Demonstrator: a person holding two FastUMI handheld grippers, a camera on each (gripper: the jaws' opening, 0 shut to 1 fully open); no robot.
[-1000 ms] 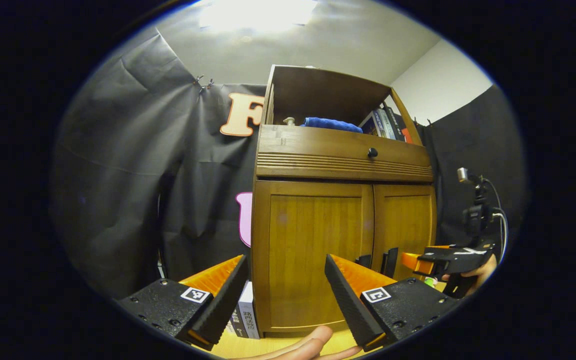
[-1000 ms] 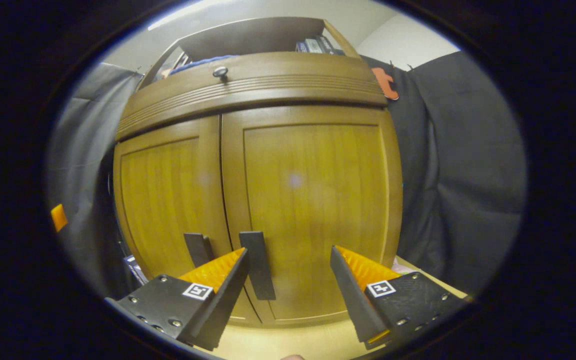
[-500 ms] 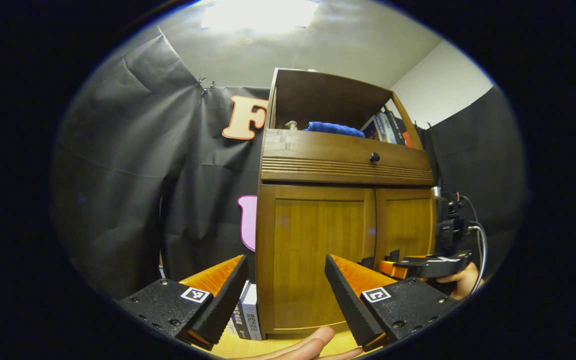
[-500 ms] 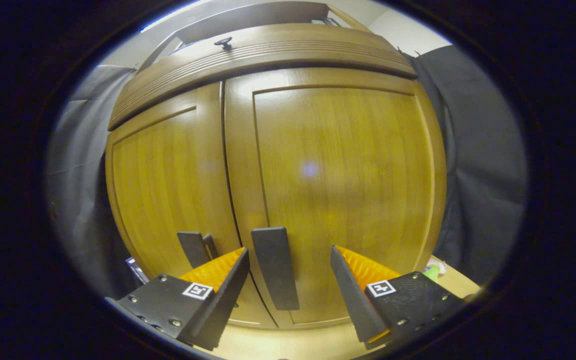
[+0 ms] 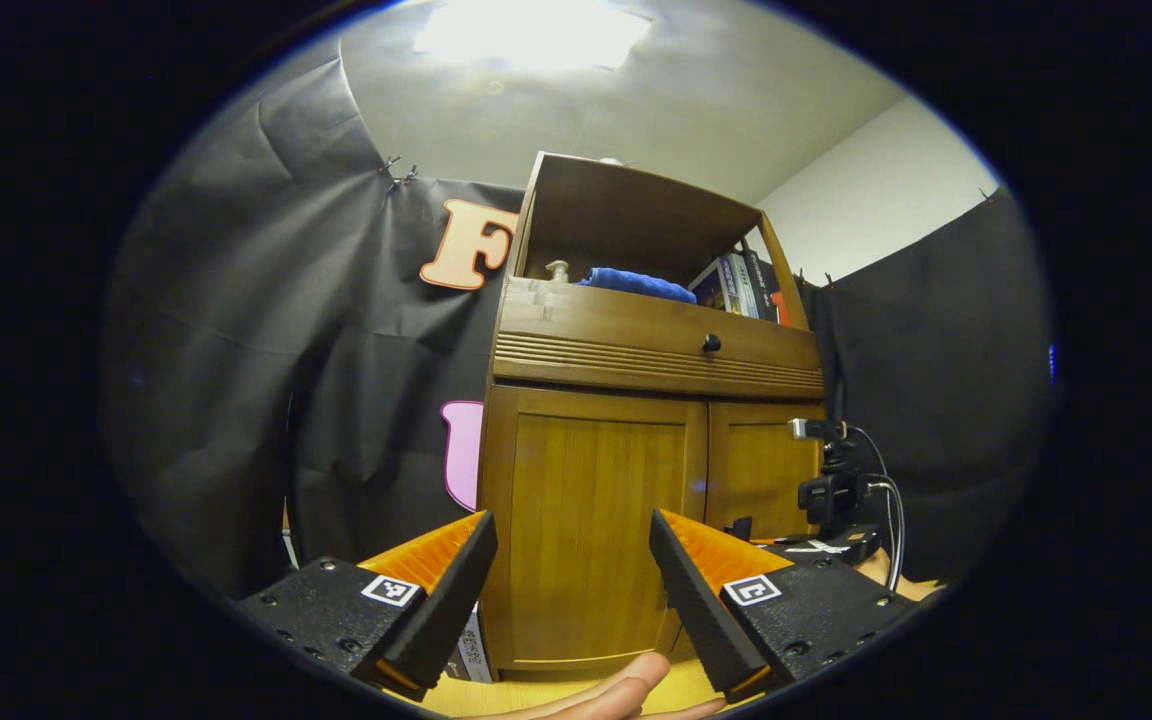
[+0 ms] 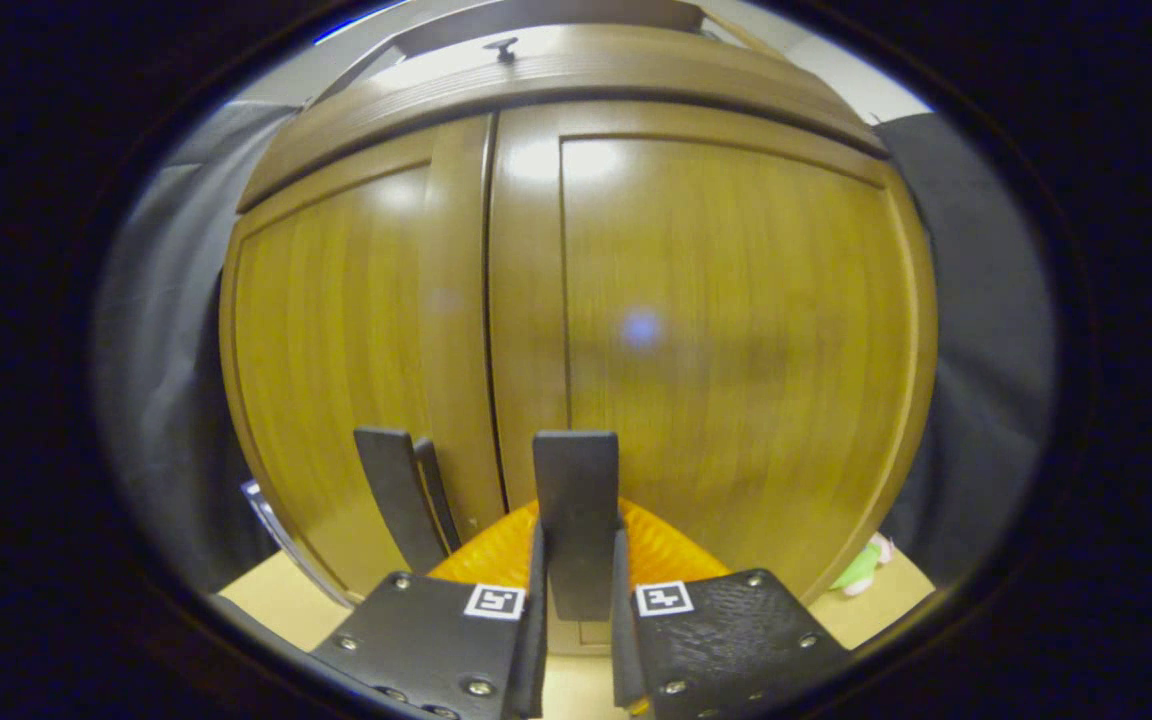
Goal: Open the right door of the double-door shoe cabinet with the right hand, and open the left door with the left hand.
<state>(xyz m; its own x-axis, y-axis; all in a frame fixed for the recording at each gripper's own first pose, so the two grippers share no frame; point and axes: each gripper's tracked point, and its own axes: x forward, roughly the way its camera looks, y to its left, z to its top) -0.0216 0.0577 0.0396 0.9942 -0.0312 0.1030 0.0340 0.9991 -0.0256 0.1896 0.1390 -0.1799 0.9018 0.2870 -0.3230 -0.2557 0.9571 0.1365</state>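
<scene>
Because pulling needs a firm hold, the right gripper (image 6: 576, 600) seems clamped on the right door's flat black handle (image 6: 576, 500) of the closed brown wooden shoe cabinet (image 5: 636, 450); the left gripper (image 5: 571, 590) waits wide, apart.

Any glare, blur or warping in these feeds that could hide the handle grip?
Right gripper view: fisheye bows the right door outward; soft glare patches up top, a faint blue flare spot mid-panel, wood grain slightly smeared; the handle between the fingers stays sharp. Left gripper view: ceiling light blown out, cabinet evenly lit and crisp.
</scene>
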